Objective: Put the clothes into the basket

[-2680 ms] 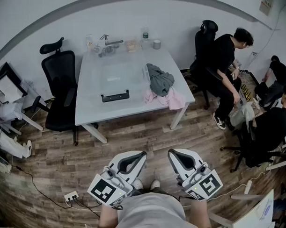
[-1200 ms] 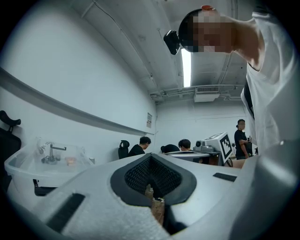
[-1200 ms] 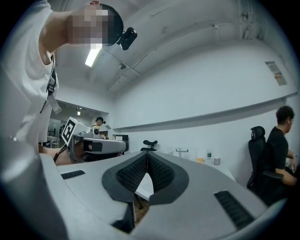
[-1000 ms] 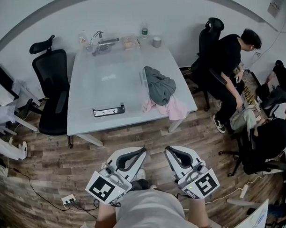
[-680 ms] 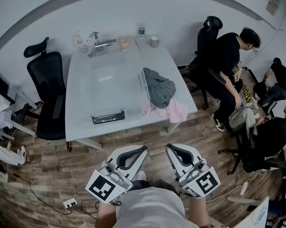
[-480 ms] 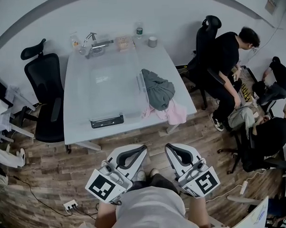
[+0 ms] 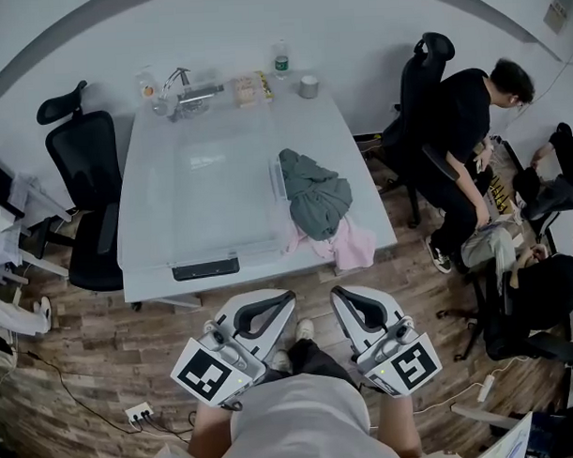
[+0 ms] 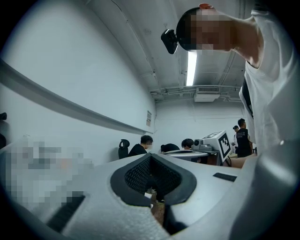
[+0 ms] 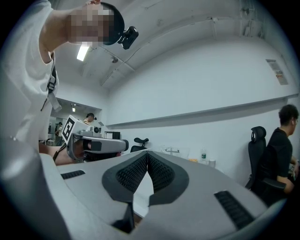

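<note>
A grey garment (image 7: pixel 315 192) lies heaped on the white table (image 7: pixel 359 164), draped over the right rim of a clear plastic basket (image 7: pixel 205 267) with a black front handle. A pink garment (image 7: pixel 348 245) lies just in front of it, hanging over the table's near right edge. My left gripper (image 7: pixel 285 297) and right gripper (image 7: pixel 337 295) are held side by side in front of my body, short of the table's near edge. Both point level toward the table. Each is shut with nothing between its jaws, as the left gripper (image 8: pixel 150 156) and right gripper (image 9: pixel 147 153) views show.
A black office chair (image 7: pixel 79 202) stands left of the table and another (image 7: pixel 424 73) at the right. A person in black (image 7: pixel 470 123) sits there, others further right. A bottle (image 7: pixel 281 62) and small items stand at the table's far end. A power strip (image 7: pixel 138 412) lies on the wooden floor.
The table with basket and clothes has drawn nearer in the head view. Both grippers keep their side-by-side pose and stay shut.
</note>
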